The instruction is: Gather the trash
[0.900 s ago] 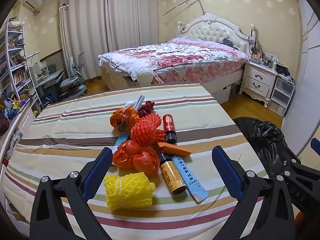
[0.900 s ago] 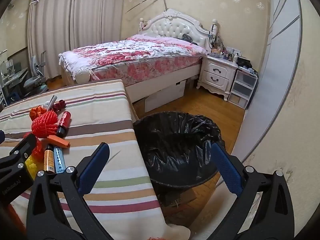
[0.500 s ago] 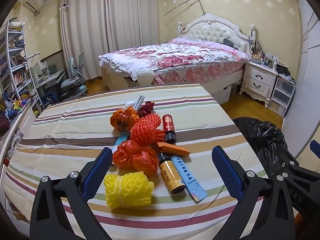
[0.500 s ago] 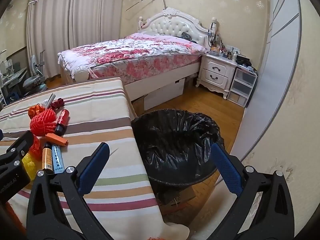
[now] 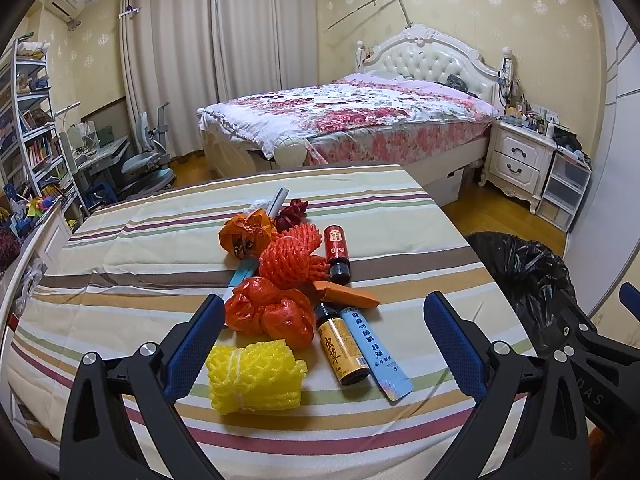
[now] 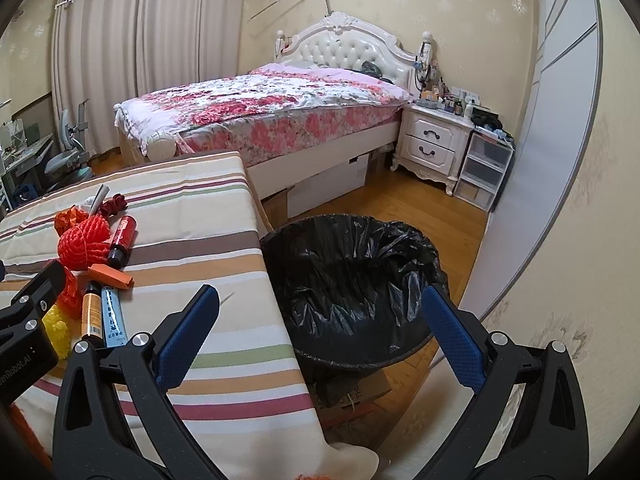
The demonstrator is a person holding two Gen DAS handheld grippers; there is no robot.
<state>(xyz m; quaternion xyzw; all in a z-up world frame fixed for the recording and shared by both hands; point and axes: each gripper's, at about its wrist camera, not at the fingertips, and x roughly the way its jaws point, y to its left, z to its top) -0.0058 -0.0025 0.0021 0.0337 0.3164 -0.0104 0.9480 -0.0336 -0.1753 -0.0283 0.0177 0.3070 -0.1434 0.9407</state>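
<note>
My left gripper [image 5: 324,344] hangs wide open over the trash pile [image 5: 288,280] on the striped table [image 5: 120,248]; my right gripper [image 6: 320,324], equally wide, faces the black-lined bin [image 6: 352,280], seemingly empty.

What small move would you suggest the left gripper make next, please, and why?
Probably ease the left gripper down onto the yellow foam net. Its fingers are open and empty, the net is the nearest piece in the pile, and the bin beside the table holds no trash that I can see.
</note>
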